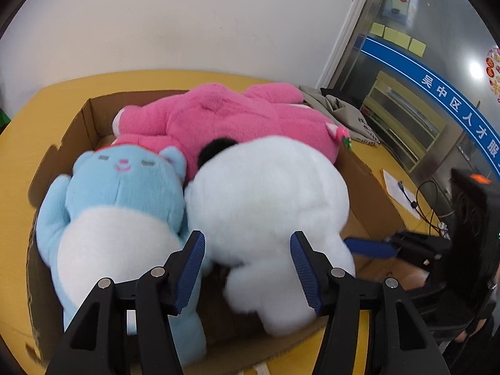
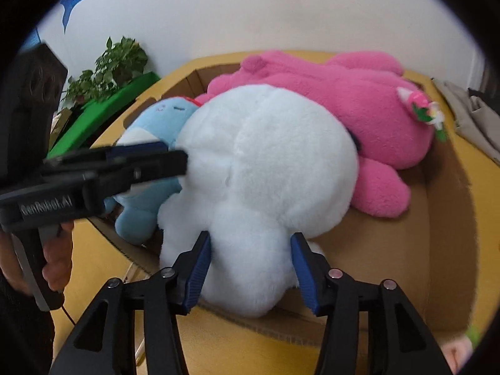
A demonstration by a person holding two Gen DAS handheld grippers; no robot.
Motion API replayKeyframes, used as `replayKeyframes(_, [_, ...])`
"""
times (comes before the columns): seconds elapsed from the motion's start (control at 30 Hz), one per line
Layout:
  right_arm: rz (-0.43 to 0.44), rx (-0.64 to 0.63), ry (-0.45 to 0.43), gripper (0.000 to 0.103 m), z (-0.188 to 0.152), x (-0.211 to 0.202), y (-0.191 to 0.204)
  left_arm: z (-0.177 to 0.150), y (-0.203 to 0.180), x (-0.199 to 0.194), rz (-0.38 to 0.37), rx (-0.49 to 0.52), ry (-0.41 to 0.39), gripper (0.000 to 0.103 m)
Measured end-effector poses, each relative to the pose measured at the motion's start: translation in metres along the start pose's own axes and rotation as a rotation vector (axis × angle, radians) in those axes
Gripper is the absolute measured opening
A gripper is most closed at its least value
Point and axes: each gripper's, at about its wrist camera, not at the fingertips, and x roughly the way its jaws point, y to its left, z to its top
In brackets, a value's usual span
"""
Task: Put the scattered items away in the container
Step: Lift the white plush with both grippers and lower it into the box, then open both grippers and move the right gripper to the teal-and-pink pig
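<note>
An open cardboard box on the yellow table holds a pink plush at the back and a light blue bear plush at the left. A big white plush lies on top, at the box's near side. My left gripper has the plush's lower body between its blue pads, which touch it on both sides. My right gripper is shut on a lobe of the white plush at the box's near wall. The left gripper digs into the plush's left flank.
A grey cloth bag lies behind the box on the right. A paper sheet with a cable sits on the table to the right. A potted plant and a green board stand at the left. A hand holds the left gripper's handle.
</note>
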Motion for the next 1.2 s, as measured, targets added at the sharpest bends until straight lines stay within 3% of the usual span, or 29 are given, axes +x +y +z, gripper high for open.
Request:
replayKeyframes(0.07, [-0.015, 0.009, -0.051, 0.074, -0.006, -0.019, -0.001, -0.012, -0.004, -0.005, 0.011, 0.001, -0.012, 0.081])
replayKeyframes(0.1, [-0.035, 0.028, -0.063, 0.081, -0.010, -0.023, -0.004, -0.018, -0.007, -0.005, 0.024, 0.005, -0.011, 0.082])
replayKeyframes(0.2, [-0.132, 0.116, -0.006, 0.081, -0.017, -0.013, -0.020, -0.032, -0.011, 0.001, 0.039, -0.003, 0.031, 0.082])
replayKeyframes(0.33, [-0.201, 0.107, -0.015, 0.080, -0.029, -0.017, -0.011, -0.048, -0.019, -0.004, 0.069, 0.018, 0.030, 0.082])
replayKeyframes(0.47, [-0.209, 0.109, -0.023, 0.081, -0.036, -0.025, -0.006, -0.057, -0.026, -0.015, 0.072, 0.020, 0.025, 0.082])
replayKeyframes(0.57, [-0.259, 0.127, -0.073, 0.081, -0.044, -0.042, -0.006, -0.061, -0.032, -0.035, 0.110, 0.005, -0.020, 0.084])
replayKeyframes(0.7, [-0.261, 0.127, -0.169, 0.083, -0.061, -0.077, 0.006, -0.071, -0.050, -0.078, 0.188, -0.001, -0.142, 0.103])
replayKeyframes(0.8, [-0.288, 0.096, -0.211, 0.083, -0.076, -0.097, 0.021, -0.083, -0.068, -0.103, 0.211, 0.010, -0.205, 0.103])
replayKeyframes(1.2, [-0.310, 0.109, -0.261, 0.083, -0.121, -0.133, 0.032, -0.120, -0.116, -0.132, 0.207, 0.029, -0.226, 0.103])
